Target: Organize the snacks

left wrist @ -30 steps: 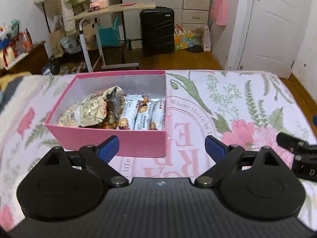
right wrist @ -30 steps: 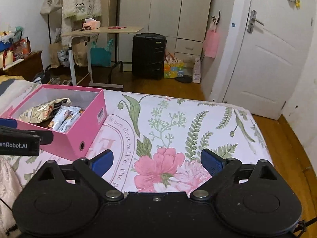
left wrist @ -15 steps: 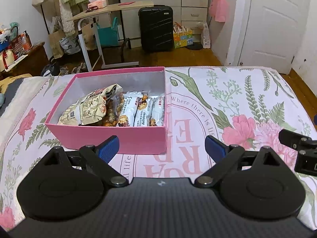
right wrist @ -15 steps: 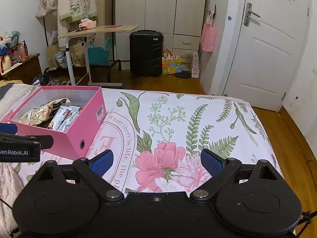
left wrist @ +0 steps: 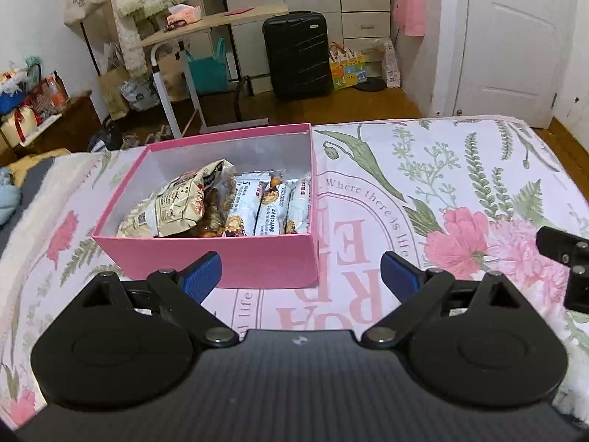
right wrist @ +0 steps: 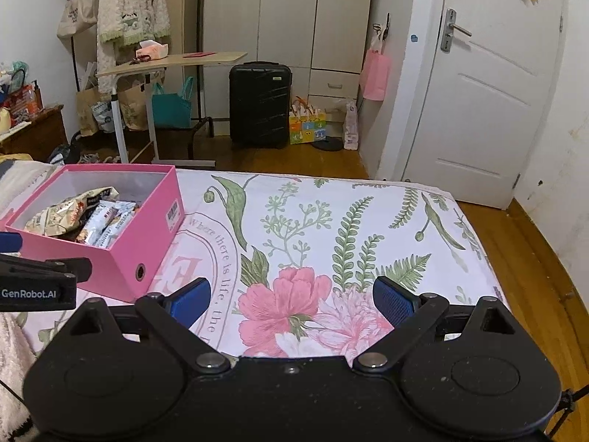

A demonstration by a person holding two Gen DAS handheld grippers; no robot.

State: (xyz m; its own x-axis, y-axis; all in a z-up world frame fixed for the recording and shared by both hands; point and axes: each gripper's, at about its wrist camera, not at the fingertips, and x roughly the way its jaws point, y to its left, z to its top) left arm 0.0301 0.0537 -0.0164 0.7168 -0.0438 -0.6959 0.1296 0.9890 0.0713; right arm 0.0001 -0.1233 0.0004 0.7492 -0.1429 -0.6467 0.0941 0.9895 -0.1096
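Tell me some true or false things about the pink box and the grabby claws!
1. The pink box has snack packets inside. True.
2. The box has a lid on. False: it is open on top.
3. The left gripper is squeezing a snack. False: it is open and holds nothing.
4. The right gripper is open over the flowery cloth. True.
5. A black suitcase stands on the floor. True.

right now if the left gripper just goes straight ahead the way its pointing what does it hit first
Most likely the near wall of the pink box. The left gripper is open and empty, and that wall sits right ahead between its fingertips, slightly left of centre. How high the fingers ride is unclear, so they might instead clear the rim and meet the snack packets.
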